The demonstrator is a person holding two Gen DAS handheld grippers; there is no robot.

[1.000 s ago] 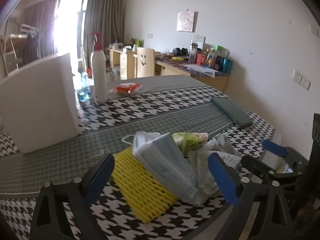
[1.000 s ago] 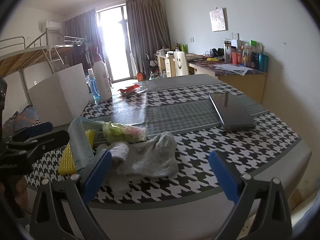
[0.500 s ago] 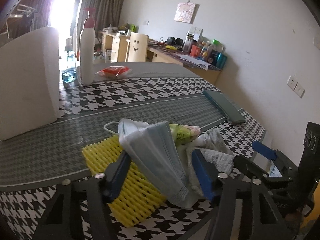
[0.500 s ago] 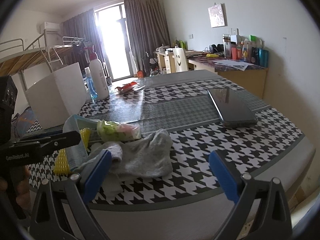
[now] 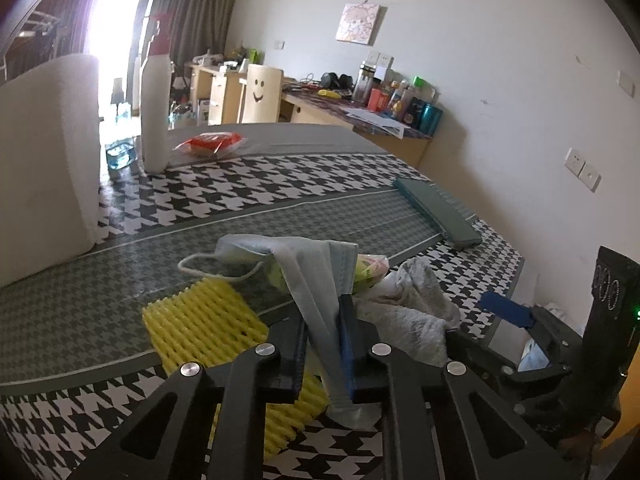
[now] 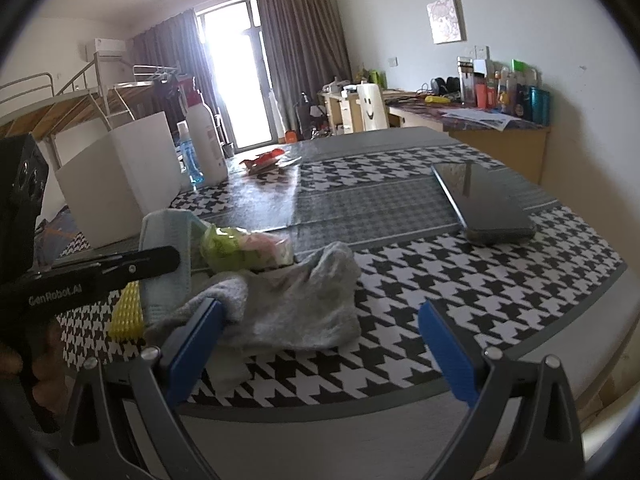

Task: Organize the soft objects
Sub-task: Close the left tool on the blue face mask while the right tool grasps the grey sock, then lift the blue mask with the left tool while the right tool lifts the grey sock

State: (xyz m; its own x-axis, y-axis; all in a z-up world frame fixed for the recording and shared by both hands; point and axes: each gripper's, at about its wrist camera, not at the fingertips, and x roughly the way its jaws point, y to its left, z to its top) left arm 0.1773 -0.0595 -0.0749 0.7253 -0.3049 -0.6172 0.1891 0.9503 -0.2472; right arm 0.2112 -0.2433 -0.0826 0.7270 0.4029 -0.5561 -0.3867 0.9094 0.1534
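The pale blue pleated face mask [image 5: 320, 300] was being clamped by the closing left gripper [image 5: 323, 344], its lower edge hidden; beside it, the right gripper [image 6: 320, 344] was held apart, empty.

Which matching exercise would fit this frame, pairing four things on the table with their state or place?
Things:
1. face mask
2. yellow foam net
3. grey sock
4. dark tablet

States:
A. lies flat, alone near the table's far right edge
B. pinched between the closing jaws of the left gripper
C. crumpled beside the open right gripper
D. flat on the table, partly under the mask

Pairs: 1-B, 2-D, 3-C, 4-A
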